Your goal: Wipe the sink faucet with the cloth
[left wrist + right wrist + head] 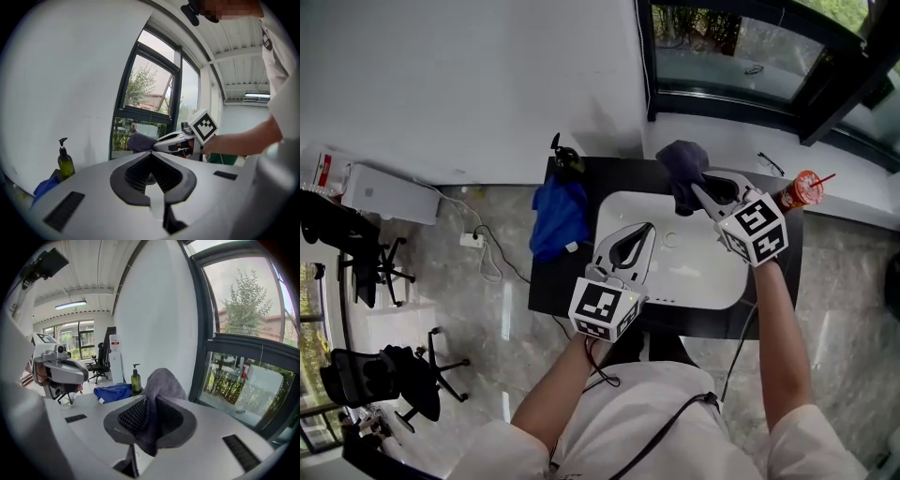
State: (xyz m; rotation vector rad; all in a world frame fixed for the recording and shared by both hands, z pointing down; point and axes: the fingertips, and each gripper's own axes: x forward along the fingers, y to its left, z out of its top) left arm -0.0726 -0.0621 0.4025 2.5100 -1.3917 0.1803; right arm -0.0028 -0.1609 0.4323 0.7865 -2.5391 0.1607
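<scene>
A dark grey cloth hangs bunched from my right gripper, which is shut on it above the back rim of the white sink. In the right gripper view the cloth fills the space between the jaws and droops below them. The faucet is hidden behind the cloth and gripper. My left gripper hovers over the sink's left side with its tips together and nothing in them. The left gripper view shows its shut tips pointing at the right gripper and the cloth.
On the black counter a blue cloth lies left of the sink, with a green soap bottle behind it. A red cup with a straw stands at the right. Glasses lie on the window sill. Office chairs stand far left.
</scene>
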